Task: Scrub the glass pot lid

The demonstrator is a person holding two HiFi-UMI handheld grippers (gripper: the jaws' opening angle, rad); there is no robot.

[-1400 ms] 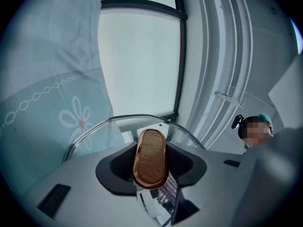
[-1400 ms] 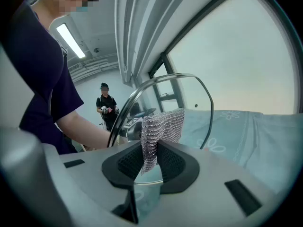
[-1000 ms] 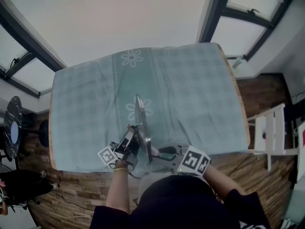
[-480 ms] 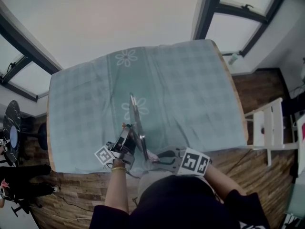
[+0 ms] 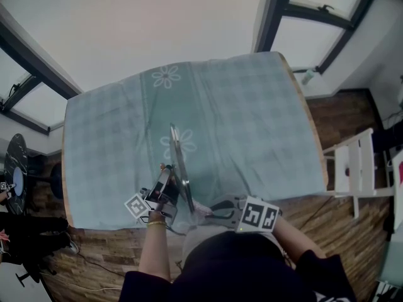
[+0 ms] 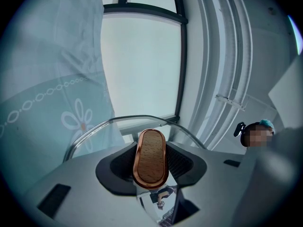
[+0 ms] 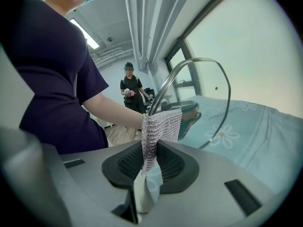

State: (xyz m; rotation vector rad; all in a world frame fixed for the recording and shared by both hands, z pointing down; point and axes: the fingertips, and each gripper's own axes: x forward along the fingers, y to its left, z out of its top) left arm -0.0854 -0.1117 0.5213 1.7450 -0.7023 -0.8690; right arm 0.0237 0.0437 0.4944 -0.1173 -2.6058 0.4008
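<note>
The glass lid (image 5: pixel 179 167) is held up on its edge above the near side of the table (image 5: pixel 310 128), so the head view shows it almost edge-on, with the flowered tablecloth (image 5: pixel 252 121) behind it. The left gripper (image 5: pixel 170 186) has its jaws closed on the lid's wooden knob (image 6: pixel 150 157), and the steel rim curves away beyond it. The right gripper (image 5: pixel 204 207) is clamped on a strip of silvery mesh scrubbing cloth (image 7: pixel 158 131), which stands up from the jaws close to the lid's lower rim (image 7: pixel 163 96). Whether the cloth actually touches the glass is hard to tell from these angles. To scrub well, the cloth should probably be laid flat against the face on the side away from the knob and worked in short strokes from rim to centre. The left grip must be firm, since the lid could turn about the knob under sideways pressure.
</note>
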